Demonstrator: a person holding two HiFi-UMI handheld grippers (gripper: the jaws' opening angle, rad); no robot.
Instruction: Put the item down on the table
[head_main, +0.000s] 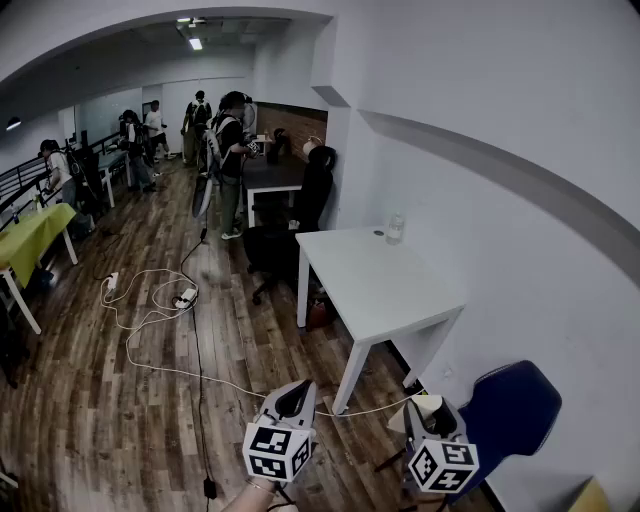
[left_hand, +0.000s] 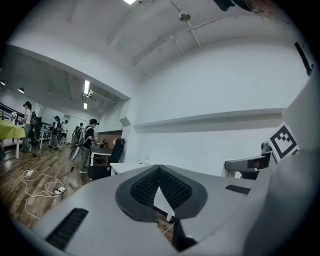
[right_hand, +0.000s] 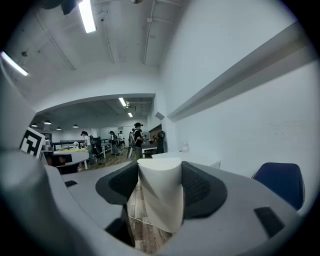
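My right gripper (right_hand: 160, 168) is shut on a white paper cup (right_hand: 161, 200), whose wall is creased between the two dark ribbed pads. In the head view the cup (head_main: 427, 403) is at the bottom right, held in the air short of the near corner of the white table (head_main: 385, 290). My left gripper (head_main: 292, 398) floats left of it above the wooden floor. Its jaws meet at the tips (left_hand: 159, 168) with nothing between them. The table top carries only a small clear bottle (head_main: 395, 228) at its far edge by the wall.
A blue chair (head_main: 512, 408) stands against the white wall right of my right gripper. A black office chair (head_main: 290, 225) sits beyond the table. White cables and a power strip (head_main: 185, 297) lie on the wood floor. Several people (head_main: 228, 150) stand far back among desks.
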